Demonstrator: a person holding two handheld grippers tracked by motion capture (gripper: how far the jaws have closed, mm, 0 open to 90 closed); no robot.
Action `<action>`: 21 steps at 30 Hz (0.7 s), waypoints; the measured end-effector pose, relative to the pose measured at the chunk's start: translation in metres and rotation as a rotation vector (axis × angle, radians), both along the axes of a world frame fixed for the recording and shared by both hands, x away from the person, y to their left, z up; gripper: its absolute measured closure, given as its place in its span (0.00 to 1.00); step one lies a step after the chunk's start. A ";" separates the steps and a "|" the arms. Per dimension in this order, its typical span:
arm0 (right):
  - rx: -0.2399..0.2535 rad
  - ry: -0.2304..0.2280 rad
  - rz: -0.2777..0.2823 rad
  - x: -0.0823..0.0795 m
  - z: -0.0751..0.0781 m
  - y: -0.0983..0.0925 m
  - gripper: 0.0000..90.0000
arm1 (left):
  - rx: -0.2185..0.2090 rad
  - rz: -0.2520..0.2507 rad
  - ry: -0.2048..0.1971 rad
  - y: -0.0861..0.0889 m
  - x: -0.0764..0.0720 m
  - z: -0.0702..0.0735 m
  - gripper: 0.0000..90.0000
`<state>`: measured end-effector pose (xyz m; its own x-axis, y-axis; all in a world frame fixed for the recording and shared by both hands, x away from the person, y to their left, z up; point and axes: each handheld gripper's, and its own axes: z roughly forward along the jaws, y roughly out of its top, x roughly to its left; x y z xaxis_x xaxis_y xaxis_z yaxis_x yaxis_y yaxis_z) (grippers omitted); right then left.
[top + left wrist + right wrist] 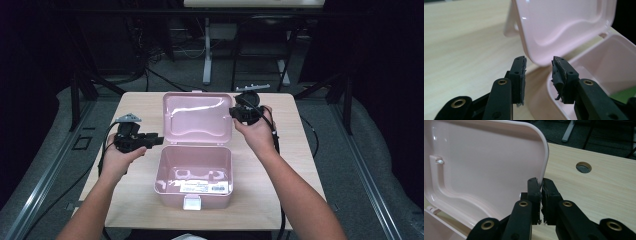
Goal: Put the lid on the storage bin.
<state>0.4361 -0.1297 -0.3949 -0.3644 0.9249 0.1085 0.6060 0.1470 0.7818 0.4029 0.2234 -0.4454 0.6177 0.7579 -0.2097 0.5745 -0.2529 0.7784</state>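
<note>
Black jaws of the right gripper (541,185) pinch the right edge of the glossy pink plastic lid (486,167), which stands upright behind its open pink plastic box (194,172) on the pale wood worktop (135,107). Left gripper (538,65) is half open, holding nothing (lid's left edge just ahead). Right hand is nearer.

box (194,176): pink, open, mid-table (135,105), label strip on inner front wall
lid (198,118): up, leaning back
my right gripper (239,114): on lid's right edge
my left gripper (151,141): just left of box, near lid's lower left corner, pointing right
</note>
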 end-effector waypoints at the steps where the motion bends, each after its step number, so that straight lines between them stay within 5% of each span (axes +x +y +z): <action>1: 0.001 0.000 0.000 0.000 0.000 0.000 0.95 | -0.002 0.004 -0.005 0.000 0.003 0.003 0.69; 11: -0.006 -0.019 0.009 -0.005 0.002 0.001 0.95 | -0.007 0.042 -0.037 -0.009 0.028 0.020 0.67; 13: -0.002 -0.023 0.014 -0.007 0.003 0.000 0.95 | 0.003 0.069 -0.073 -0.012 0.034 0.025 0.67; 21: 0.017 -0.027 0.024 -0.009 0.004 -0.002 0.96 | 0.011 0.084 -0.069 -0.018 0.047 0.034 0.73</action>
